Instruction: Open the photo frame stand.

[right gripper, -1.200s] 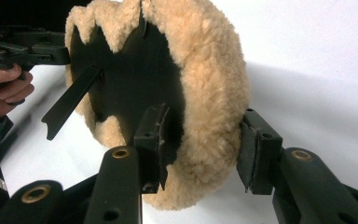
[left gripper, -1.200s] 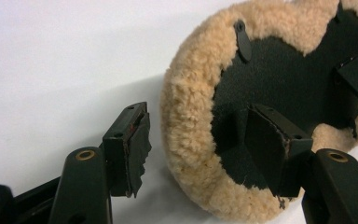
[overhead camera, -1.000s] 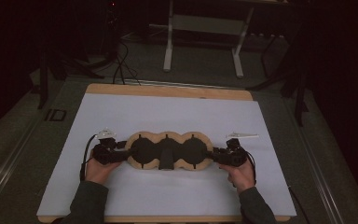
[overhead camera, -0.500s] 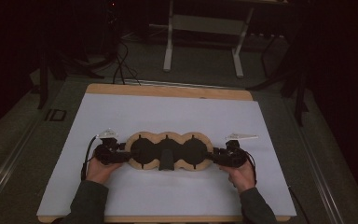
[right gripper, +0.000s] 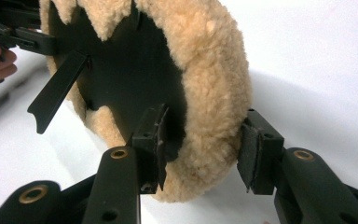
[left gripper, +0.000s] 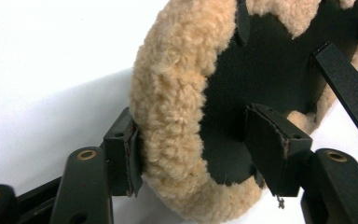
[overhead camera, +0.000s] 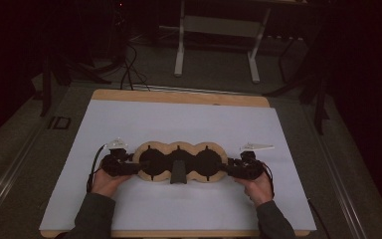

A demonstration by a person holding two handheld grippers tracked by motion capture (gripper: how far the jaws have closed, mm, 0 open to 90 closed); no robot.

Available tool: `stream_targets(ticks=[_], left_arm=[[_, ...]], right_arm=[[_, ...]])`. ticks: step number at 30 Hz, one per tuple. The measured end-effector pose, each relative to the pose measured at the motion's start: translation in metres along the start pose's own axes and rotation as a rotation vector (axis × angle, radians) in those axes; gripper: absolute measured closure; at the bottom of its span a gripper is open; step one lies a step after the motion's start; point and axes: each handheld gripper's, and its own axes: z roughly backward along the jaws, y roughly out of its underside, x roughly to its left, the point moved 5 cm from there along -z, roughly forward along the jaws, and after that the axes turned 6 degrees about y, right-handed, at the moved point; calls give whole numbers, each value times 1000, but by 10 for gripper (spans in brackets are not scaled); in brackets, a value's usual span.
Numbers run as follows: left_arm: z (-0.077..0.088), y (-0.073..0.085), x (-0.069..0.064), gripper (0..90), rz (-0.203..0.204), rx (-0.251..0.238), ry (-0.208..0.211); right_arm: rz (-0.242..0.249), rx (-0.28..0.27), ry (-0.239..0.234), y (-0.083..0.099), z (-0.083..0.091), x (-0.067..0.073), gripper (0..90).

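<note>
Left hand-held gripper (left gripper: 200,154) jaws lately narrowing around woolly, three-lobed fleece pad (left gripper: 177,107).

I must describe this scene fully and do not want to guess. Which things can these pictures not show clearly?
- Underside of the tan fleece three-lobed pad with black centres: lies on the white sheet, high view.
- Left gripper: whether its right pad touches the black centre, left gripper view.
- Right gripper: right pad seems just off the fleece, right gripper view.
- Dark floor beyond the table: too dim, high view.

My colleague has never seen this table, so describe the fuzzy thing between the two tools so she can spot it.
On the white table, near the front edge, lies a three-lobed pad. Its rim is tan fleece, its three round centres are black, and a short black strap hangs from the middle; nothing else there is fuzzy.
</note>
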Motion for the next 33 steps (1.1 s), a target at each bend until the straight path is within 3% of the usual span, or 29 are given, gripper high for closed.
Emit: stream_targets(ticks=[8,14,25,33], left_arm=[[5,-2,-5,496,-47,-4,6],[4,-4,-9,520,-80,-12,-3],[5,-7,-11,539,-123,-31,-36],[5,-11,-13,547,-184,-67,-93]], right_arm=[[-7,18,30,2,-4,-2,514],[-43,15,32,4,-4,-7,493],[-89,-2,26,2,-6,-11,473],[-88,-24,30,-4,-6,-13,460]])
